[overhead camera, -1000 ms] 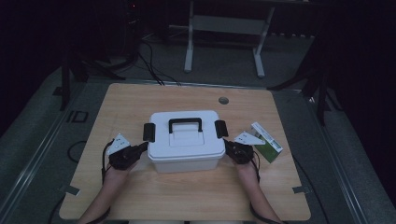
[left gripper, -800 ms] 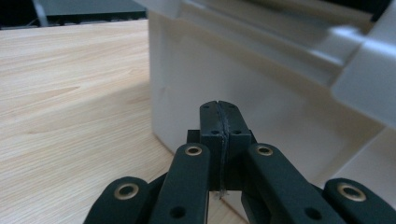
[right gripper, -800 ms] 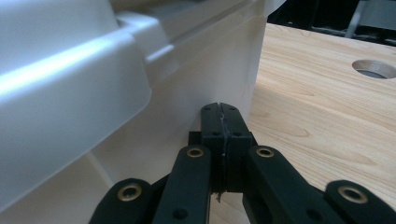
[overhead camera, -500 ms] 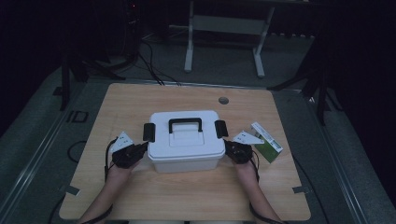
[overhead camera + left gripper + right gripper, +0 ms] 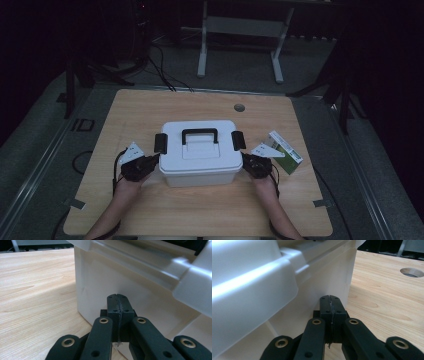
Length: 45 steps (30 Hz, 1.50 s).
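Box: white plastic box [image 5: 200,155], smooth and rectangular, with a black handle [image 5: 200,135] and side latches, mid-table [image 5: 150,110] on pale wood grain.
Left gripper [image 5: 150,162]: jaws fully closed, empty, tips at the box's left wall.
Right gripper [image 5: 247,161]: jaws fully closed, empty, tips at the right wall.
Orientation: box upright, long axis left-right.

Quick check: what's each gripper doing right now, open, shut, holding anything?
Left gripper: shut, holding nothing, tips at the white box.
Right gripper: shut, holding nothing, tips at the box's other end.
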Each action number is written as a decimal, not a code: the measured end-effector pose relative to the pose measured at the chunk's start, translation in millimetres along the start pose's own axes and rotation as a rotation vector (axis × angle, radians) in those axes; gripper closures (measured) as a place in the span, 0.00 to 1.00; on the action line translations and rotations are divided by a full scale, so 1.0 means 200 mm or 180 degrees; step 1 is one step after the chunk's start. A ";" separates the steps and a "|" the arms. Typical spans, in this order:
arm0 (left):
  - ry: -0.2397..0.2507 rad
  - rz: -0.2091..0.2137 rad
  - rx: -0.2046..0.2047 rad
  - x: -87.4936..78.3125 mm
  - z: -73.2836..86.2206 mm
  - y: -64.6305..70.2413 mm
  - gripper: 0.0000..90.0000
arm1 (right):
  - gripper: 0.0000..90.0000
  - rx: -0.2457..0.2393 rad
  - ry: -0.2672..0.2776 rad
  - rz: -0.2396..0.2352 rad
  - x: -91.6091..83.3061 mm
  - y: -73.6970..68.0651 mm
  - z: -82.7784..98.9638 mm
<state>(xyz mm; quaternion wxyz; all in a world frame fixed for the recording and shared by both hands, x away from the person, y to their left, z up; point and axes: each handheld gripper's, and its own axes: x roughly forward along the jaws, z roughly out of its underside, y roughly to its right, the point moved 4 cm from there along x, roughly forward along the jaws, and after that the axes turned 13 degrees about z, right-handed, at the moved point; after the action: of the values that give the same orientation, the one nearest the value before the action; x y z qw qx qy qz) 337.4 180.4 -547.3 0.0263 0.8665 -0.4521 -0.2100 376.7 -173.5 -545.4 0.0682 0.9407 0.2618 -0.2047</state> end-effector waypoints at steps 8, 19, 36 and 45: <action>-0.0021 0.0065 0.0030 0.01 0.01 0.06 1.00 | 1.00 0.0063 -0.0005 0.0013 -0.06 0.01 0.03; -0.0033 0.0165 0.0015 0.03 0.02 0.11 1.00 | 1.00 0.0120 -0.0010 -0.0011 -0.16 0.02 0.08; -0.0105 0.0295 0.0058 0.03 0.03 0.21 1.00 | 1.00 0.0084 -0.0034 -0.0006 -0.29 0.02 0.13; -0.0115 0.0349 0.0062 0.04 0.04 0.24 1.00 | 1.00 0.0080 -0.0044 -0.0036 -0.34 0.02 0.16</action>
<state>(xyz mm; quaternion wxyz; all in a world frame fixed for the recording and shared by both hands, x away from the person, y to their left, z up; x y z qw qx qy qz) 300.1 147.0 -546.1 0.0210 0.8367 -0.5013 -0.2194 314.3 -216.3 -544.5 0.0570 0.9385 0.2640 -0.2149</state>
